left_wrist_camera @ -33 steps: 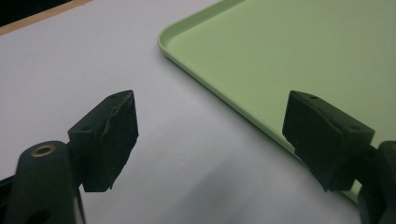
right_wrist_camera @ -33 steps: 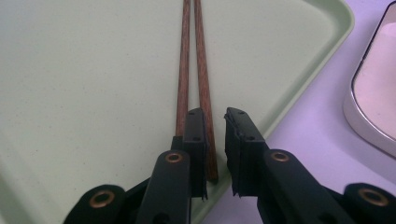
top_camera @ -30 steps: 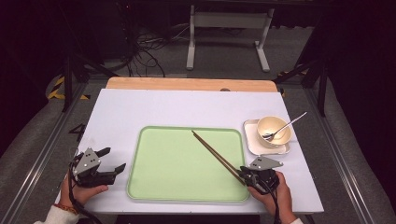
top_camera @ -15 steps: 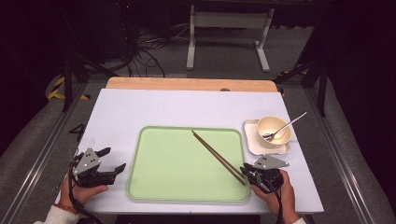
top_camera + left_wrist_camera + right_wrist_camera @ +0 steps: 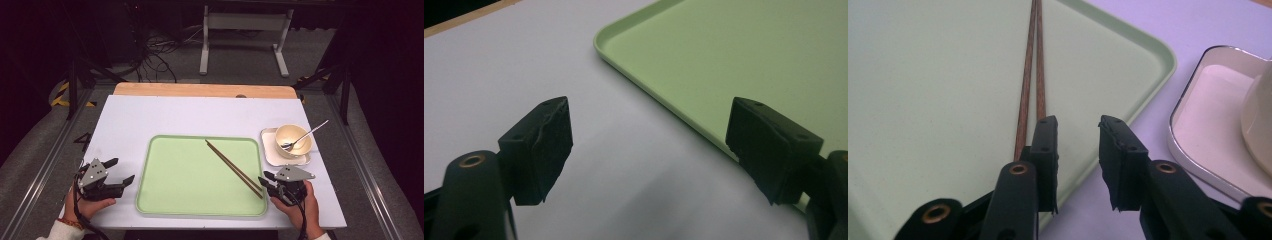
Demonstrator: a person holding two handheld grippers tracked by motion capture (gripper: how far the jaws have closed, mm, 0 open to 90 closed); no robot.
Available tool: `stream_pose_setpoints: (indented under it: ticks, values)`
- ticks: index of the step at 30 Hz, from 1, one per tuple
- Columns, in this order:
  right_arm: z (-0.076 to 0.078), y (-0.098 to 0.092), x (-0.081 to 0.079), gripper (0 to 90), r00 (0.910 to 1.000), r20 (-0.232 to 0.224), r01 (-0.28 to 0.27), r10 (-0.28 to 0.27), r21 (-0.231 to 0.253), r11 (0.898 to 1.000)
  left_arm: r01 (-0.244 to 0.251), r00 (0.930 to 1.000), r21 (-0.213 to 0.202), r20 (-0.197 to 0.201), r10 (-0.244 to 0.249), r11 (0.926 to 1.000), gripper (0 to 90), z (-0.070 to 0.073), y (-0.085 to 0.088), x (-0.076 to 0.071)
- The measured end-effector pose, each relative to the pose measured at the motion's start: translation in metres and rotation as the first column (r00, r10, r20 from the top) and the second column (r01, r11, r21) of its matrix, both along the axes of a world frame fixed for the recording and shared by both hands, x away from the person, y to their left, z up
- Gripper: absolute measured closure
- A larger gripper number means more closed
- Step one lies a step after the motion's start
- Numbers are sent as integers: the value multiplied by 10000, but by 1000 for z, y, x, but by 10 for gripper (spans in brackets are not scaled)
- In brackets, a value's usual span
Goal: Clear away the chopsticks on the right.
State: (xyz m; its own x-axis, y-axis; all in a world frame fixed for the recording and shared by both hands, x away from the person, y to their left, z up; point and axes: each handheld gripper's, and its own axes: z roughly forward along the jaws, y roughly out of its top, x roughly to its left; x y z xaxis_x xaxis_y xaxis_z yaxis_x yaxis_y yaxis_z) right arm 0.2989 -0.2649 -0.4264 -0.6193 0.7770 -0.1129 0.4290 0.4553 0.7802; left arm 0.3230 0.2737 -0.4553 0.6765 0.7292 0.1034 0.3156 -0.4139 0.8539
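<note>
Easing apart now, the right gripper has just been opening its jaws, and there's a clear gap between the pads with nothing in it. The chopsticks lie just outside that gap, beside the left-hand jaw in the right gripper view, resting flat on the green tray. This looks like a release: the pair set down on the tray and the grip let go.

From the high view the right gripper sits at the tray's near right corner, and the chopsticks run as a diagonal from that corner toward the tray's middle, side by side and touching or nearly so. Over at the tray's near left corner, off on the white table, the left gripper waits with its jaws wide and empty; in the left gripper view its pads frame bare table and the tray's rim.

Just beyond the tray's right edge stands the bowl on its small plate, a spoon leaning out of it.

To finish this cleanly, I'd say open a touch wider before backing away, and draw straight back along the line of the sticks, so the near jaw doesn't drag them sideways or roll them off the rim.
</note>
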Motion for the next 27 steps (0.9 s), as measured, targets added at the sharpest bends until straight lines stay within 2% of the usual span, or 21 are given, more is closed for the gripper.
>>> stream_pose_setpoints:
  ticks: [9,21,27]
  values:
    - [7,-5,-1,635,9992,381,74,-78,118,9999,-8,10000,13,-1,8,10000,197,0,0,0]
    - [12,-9,2,613,9982,582,149,-158,169,9997,-32,10000,-22,-31,32,10000,195,-1,2,1]
    - [14,-12,3,546,9976,665,195,-213,280,9994,6,10000,-15,-85,-7,10000,192,-2,2,1]
